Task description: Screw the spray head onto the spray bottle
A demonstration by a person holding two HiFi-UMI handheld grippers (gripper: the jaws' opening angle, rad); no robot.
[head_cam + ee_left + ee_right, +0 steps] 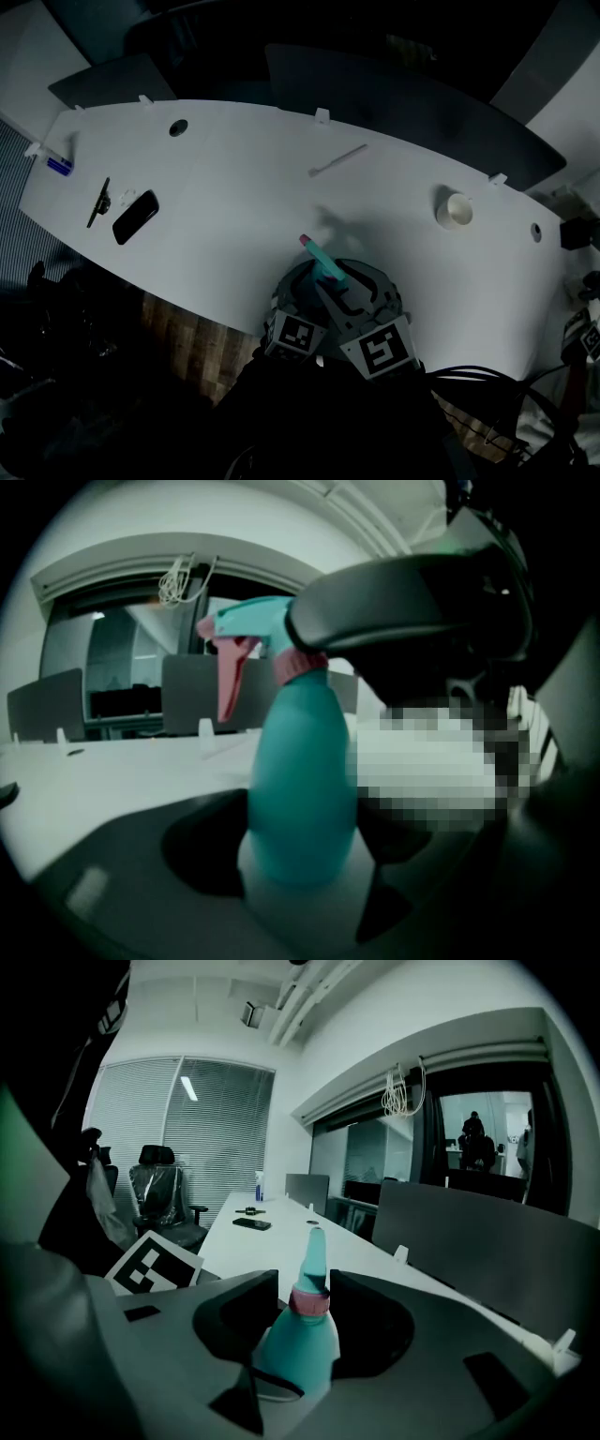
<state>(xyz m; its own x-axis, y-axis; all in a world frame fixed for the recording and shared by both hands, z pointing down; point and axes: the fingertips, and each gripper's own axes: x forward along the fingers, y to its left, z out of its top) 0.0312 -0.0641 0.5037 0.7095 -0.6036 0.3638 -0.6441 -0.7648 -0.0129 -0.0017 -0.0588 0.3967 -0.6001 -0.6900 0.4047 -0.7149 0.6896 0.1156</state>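
The head view is looking down on a white curved bench [234,169]. At its near edge the two marker cubes are sitting side by side, with the teal spray bottle [330,272] rising between them. This view is hiding both sets of jaws.

The left gripper view is filling that in. The left hand-held gripper [300,855] is pinching the bottle low on its body, with a jaw against each side. The spray head [246,630], teal with a pink trigger, is sitting on the bottle's neck above a pink collar [298,663]. The dark jaw of the other tool is reaching in at collar height.

The right gripper view is facing the bottle from the opposite side. The right hand-held gripper [305,1302] is standing spread, one jaw on each side of the collar. A thin gap is showing on the picture's left side of the collar, so the jaws are flanking the neck rather than pressing on it. The trigger is not showing from here.

Only the head view is showing the whole bench top. A black phone [135,217] and a pen [98,202] are lying far to the left, a thin white rod [338,159] is lying near the middle, and a roll of tape [455,209] is standing to the right. All are well apart from the bottle. The right gripper view alone is showing an office chair [159,1194] beside the blinds.
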